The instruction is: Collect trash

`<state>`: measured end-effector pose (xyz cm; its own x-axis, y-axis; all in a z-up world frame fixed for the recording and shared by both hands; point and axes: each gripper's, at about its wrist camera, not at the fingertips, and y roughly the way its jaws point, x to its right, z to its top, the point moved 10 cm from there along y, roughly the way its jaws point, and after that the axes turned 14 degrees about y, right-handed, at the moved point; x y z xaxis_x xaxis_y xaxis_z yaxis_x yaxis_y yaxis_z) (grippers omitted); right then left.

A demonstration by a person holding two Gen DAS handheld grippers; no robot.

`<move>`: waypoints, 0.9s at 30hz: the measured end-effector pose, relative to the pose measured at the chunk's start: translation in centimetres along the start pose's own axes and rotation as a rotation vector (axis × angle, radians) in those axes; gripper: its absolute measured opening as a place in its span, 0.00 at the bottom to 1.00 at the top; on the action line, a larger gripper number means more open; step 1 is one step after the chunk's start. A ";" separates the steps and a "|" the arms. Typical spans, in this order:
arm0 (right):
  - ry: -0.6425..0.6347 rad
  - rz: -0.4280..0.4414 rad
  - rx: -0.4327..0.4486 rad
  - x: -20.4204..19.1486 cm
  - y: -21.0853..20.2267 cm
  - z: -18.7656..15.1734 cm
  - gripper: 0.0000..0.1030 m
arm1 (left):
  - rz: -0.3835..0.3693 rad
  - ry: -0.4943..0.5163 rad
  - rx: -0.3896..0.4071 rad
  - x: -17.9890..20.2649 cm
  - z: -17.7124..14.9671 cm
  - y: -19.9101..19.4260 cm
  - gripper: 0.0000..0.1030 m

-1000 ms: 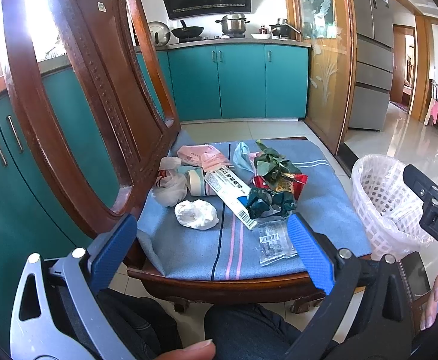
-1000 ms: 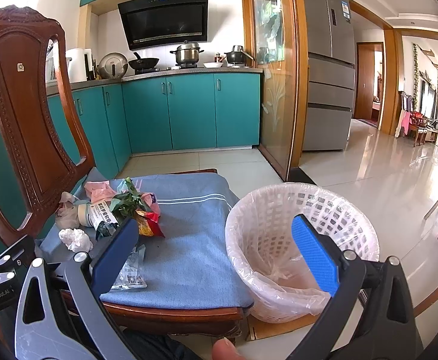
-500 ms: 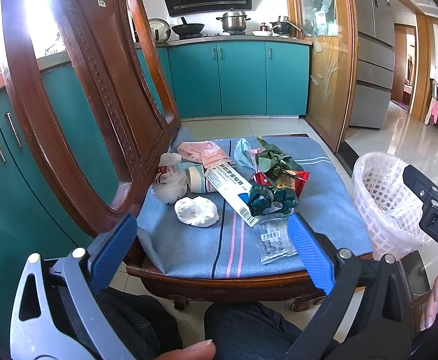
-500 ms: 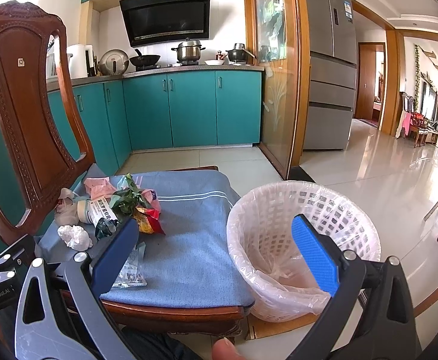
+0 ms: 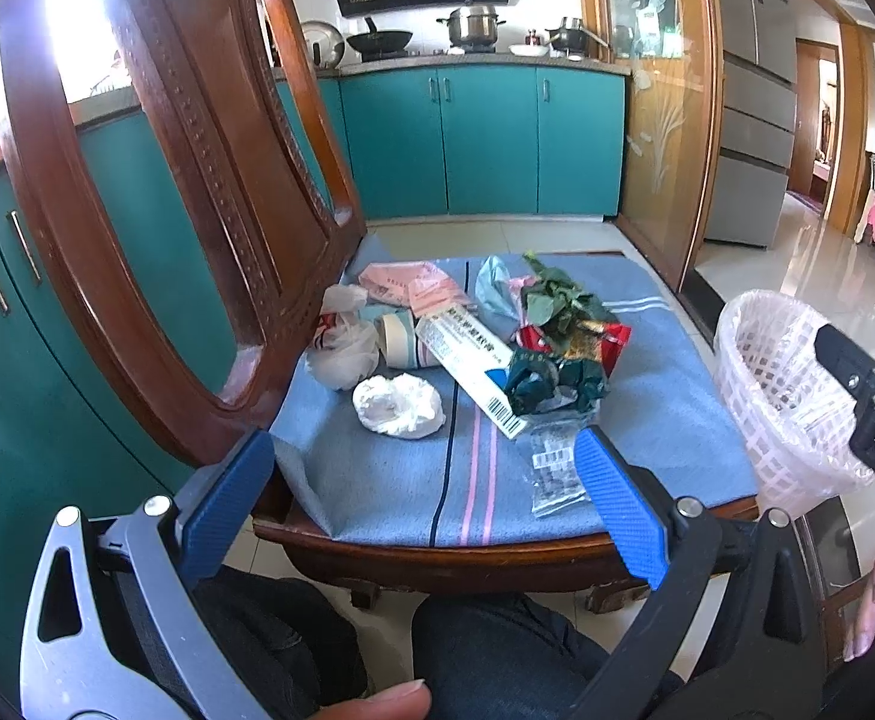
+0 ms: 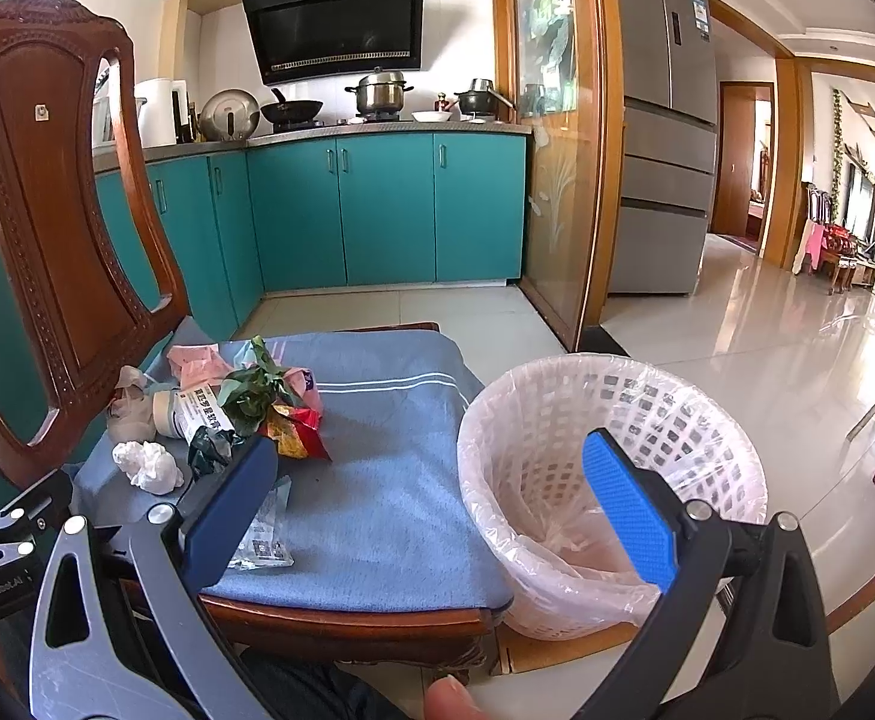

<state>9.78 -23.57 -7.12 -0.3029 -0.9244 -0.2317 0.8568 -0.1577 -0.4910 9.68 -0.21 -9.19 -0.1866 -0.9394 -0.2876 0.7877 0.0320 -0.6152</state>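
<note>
Hidden or unclear: the printed text on the long white box [image 5: 473, 367] is too small to read. The clear plastic packet [image 5: 551, 468] is partly covered by the right finger of the left hand-held gripper [image 5: 425, 510] in the left wrist view, and by the left finger of the right hand-held gripper [image 6: 431, 510] in the right wrist view. The contents of the lined white basket [image 6: 611, 420] cannot be determined through its plastic liner. Only a thumb tip and dark trouser fabric of the person are in frame.

Trash location: all items lie in a loose cluster on the blue cushion [image 5: 647, 396] of the wooden chair [image 5: 155, 180], toward the chair back. The cluster includes a crumpled white tissue [image 5: 398, 405], a white plastic bag [image 5: 341, 354], pink paper [image 5: 407, 288], green leaves [image 5: 551, 300], a red snack wrapper [image 5: 608, 339] and a dark green wrapper [image 5: 551, 381].

Left hand-held gripper: released, fingers spread wide, nothing between them; it sits at the near cushion edge, with the tissue ahead.

Right hand-held gripper: released, empty; it points between cushion and basket, which stands just beside the chair.
</note>
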 end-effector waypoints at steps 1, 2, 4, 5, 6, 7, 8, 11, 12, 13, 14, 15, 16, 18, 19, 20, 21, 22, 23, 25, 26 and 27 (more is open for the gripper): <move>0.000 -0.001 -0.003 0.0 0.1 0.0 0.97 | 0.000 0.001 -0.011 0.0 -0.2 0.2 0.97; 0.002 -0.001 -0.008 0.0 0.2 -0.1 0.97 | 0.002 0.003 -0.024 0.0 -0.5 0.5 0.97; 0.003 0.002 -0.020 -0.1 0.4 -0.3 0.97 | 0.003 0.005 -0.040 -0.1 -0.9 0.9 0.97; 0.004 0.004 -0.029 -0.2 0.6 -0.5 0.97 | 0.002 0.004 -0.047 -0.2 -1.2 1.1 0.97; 0.003 0.006 -0.035 -0.3 0.7 -0.6 0.97 | 0.000 0.001 -0.051 -0.3 -1.4 1.3 0.97; 0.000 0.010 -0.045 -0.5 0.9 -0.9 0.97 | -0.004 -0.002 -0.054 -0.4 -1.6 1.5 0.97; -0.004 0.014 -0.052 -0.7 1.1 -1.0 0.97 | -0.008 -0.003 -0.058 -0.6 -1.8 1.7 0.97; -0.039 0.038 -0.079 -2.2 1.8 -1.8 0.97 | -0.017 -0.007 -0.068 -1.0 -2.7 2.2 0.97; -0.052 0.043 -0.085 -2.7 2.0 -2.1 0.97 | -0.015 -0.013 -0.076 -1.3 -3.2 2.4 0.97; -0.063 0.045 -0.088 -3.1 2.2 -2.3 0.97 | -0.015 -0.022 -0.086 -1.7 -3.7 2.6 0.97; -0.079 0.052 -0.094 -3.8 2.5 -2.6 0.97 | -0.017 -0.035 -0.096 -2.0 -4.2 2.7 0.97; -0.088 0.059 -0.101 -4.2 2.6 -2.8 0.97 | -0.023 -0.056 -0.110 -2.4 -4.8 2.9 0.97; -0.106 0.073 -0.119 -4.9 3.0 -3.3 0.97 | -0.032 -0.078 -0.120 -2.8 -5.2 3.1 0.97; -0.144 0.100 -0.165 -6.4 3.8 -4.5 0.97 | -0.050 -0.128 -0.134 -3.7 -6.2 3.3 0.97; -0.154 0.113 -0.181 -7.0 4.0 -5.0 0.97 | -0.049 -0.141 -0.135 -4.1 -6.5 3.2 0.97; -0.159 0.123 -0.195 -7.6 4.2 -5.5 0.97 | -0.043 -0.150 -0.136 -4.4 -6.7 3.2 0.97; -0.162 0.133 -0.208 -8.1 4.4 -6.0 0.97 | -0.033 -0.156 -0.135 -4.9 -6.9 3.1 0.97; -0.163 0.153 -0.233 -8.8 4.8 -6.7 0.97 | -0.024 -0.159 -0.134 -5.2 -7.2 3.1 0.95; -0.163 0.170 -0.256 -9.4 5.3 -7.3 0.97 | -0.022 -0.162 -0.134 -5.3 -7.4 3.0 0.94; -0.167 0.207 -0.314 -10.7 6.5 -9.0 0.97 | -0.029 -0.169 -0.146 -5.4 -7.8 3.1 0.90; -0.169 0.231 -0.359 -11.4 7.4 -10.1 0.97 | -0.035 -0.177 -0.155 -5.4 -8.0 3.2 0.90; -0.167 0.240 -0.405 -11.9 8.3 -11.3 0.97 | -0.054 -0.195 -0.168 -5.4 -8.3 3.3 0.89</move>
<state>15.80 -9.99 -17.91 -0.0174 -0.9663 -0.2570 0.6530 0.1836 -0.7348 8.41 7.76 -15.79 -0.0964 -0.9887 -0.1144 0.6683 0.0209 -0.7436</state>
